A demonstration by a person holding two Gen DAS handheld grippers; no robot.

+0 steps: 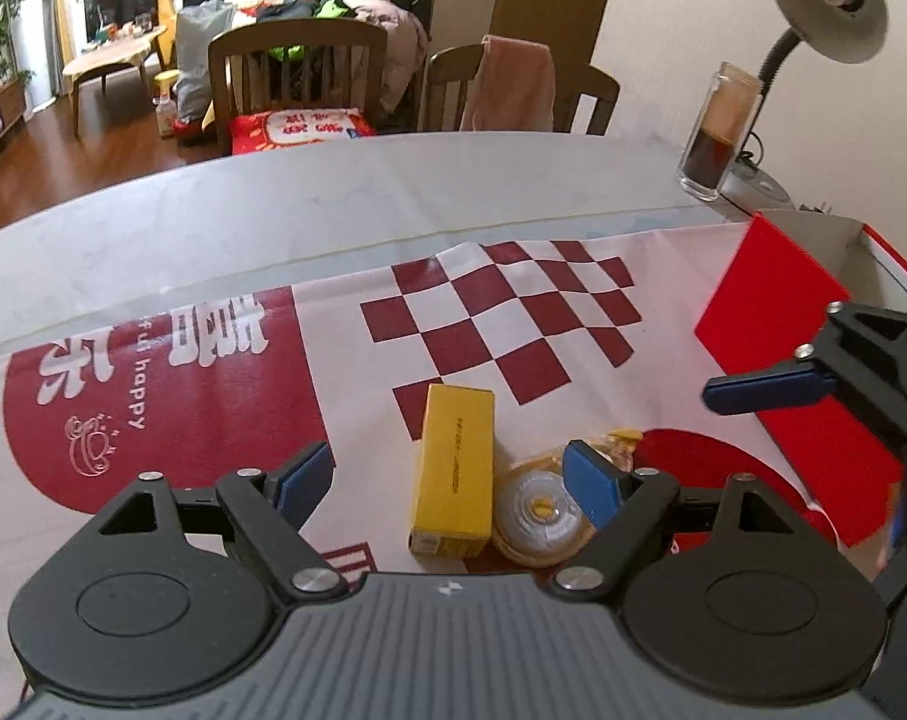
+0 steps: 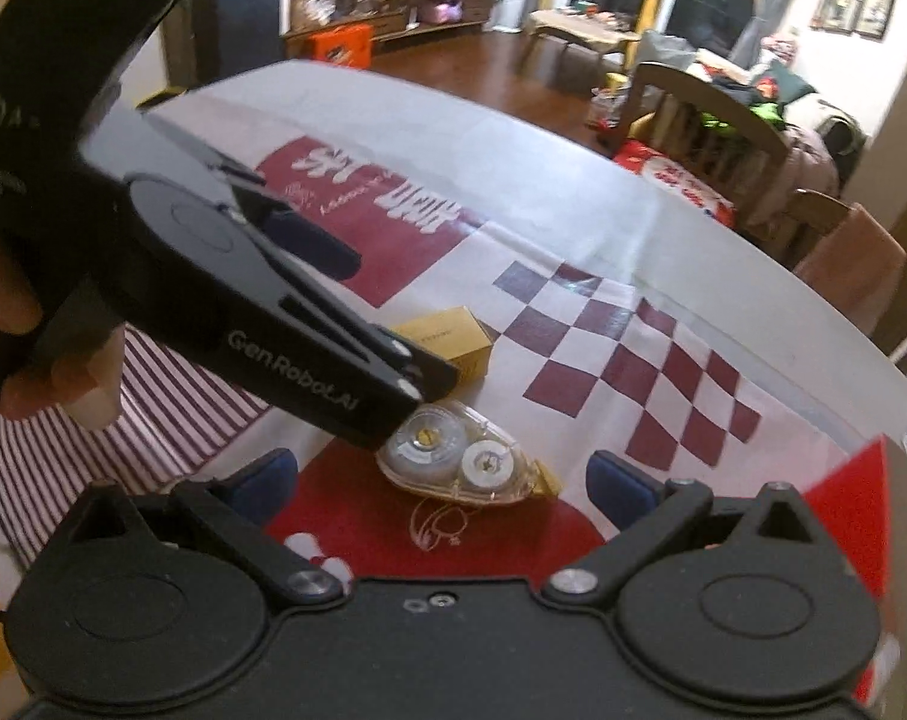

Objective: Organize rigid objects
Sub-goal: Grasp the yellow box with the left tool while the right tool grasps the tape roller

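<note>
A yellow box (image 1: 453, 474) lies on the red-and-white printed cloth, with a clear correction-tape dispenser (image 1: 540, 516) touching its right side. My left gripper (image 1: 447, 483) hangs open over them, the box between its blue pads with a gap on each side. In the right wrist view the tape dispenser (image 2: 459, 459) lies between the wide-open pads of my right gripper (image 2: 447, 480), and neither pad touches it. The yellow box (image 2: 453, 336) sits just behind, partly hidden by the left gripper's black body (image 2: 261, 312). One blue right finger (image 1: 765, 390) shows at the right edge.
An open cardboard box with a red flap (image 1: 771, 312) stands at the right. Behind it are a glass jar of dark liquid (image 1: 717, 132) and a desk lamp (image 1: 831, 0). Wooden chairs (image 1: 297, 72) line the table's far side. A hand (image 2: 63, 384) holds the left gripper.
</note>
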